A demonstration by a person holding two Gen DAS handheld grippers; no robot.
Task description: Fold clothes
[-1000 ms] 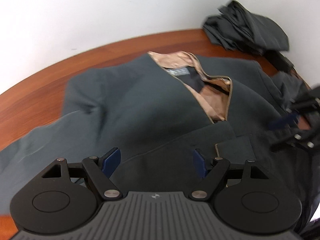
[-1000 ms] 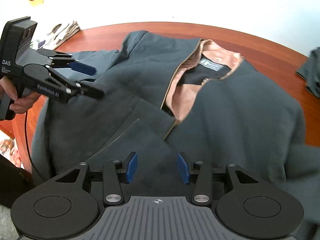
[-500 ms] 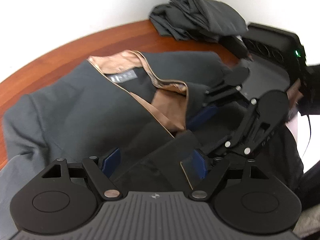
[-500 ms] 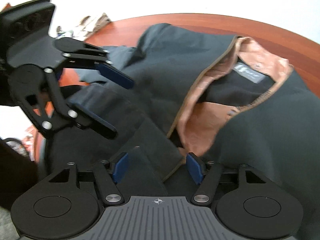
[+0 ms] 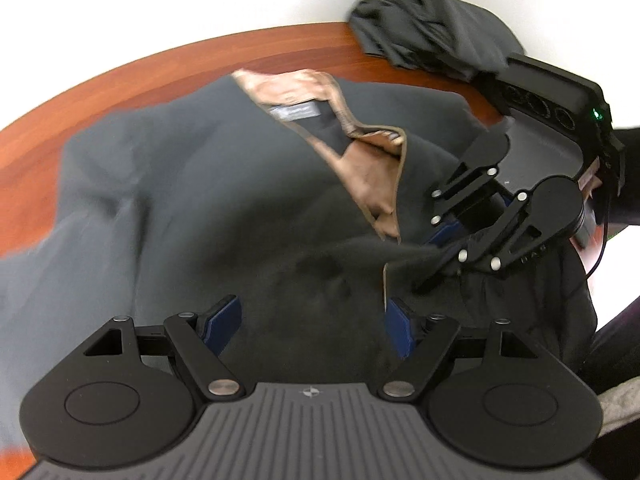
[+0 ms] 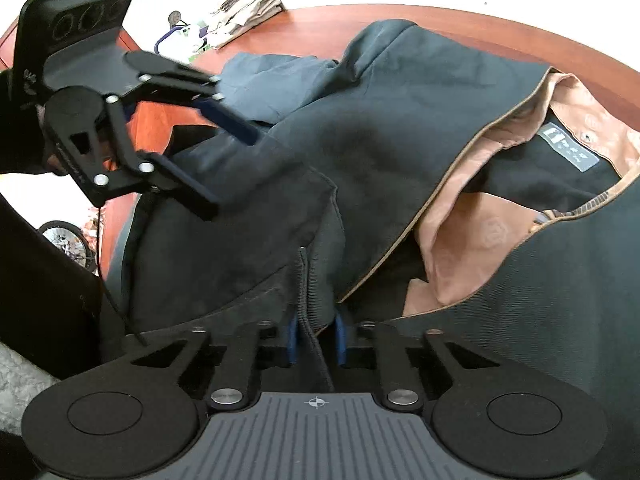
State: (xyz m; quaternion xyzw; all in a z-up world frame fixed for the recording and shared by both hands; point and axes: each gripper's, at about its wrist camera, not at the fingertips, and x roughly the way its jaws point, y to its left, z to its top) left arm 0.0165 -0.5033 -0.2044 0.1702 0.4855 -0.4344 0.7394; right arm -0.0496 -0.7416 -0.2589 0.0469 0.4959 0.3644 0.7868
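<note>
Right now our right gripper point(image 6: 316, 338) is closing on the jacket's point(image 6: 400, 152) front edge, a ridge of dark cloth already between its pads, so this hand is the nearer one. Our left gripper point(image 5: 312, 320) hovers wide apart above the jacket, holding nothing. Spread across the table point(image 5: 160, 64), the jacket runs lengthwise away from both hands, collar farthest.

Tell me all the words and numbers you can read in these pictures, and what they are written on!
No text here can be read for sure.
The neck label inside the jacket: white marks, too small to read.
Faint lettering on the arm of the left hand-held gripper: too blurred to read.
The papers on the table: print too small to read.
</note>
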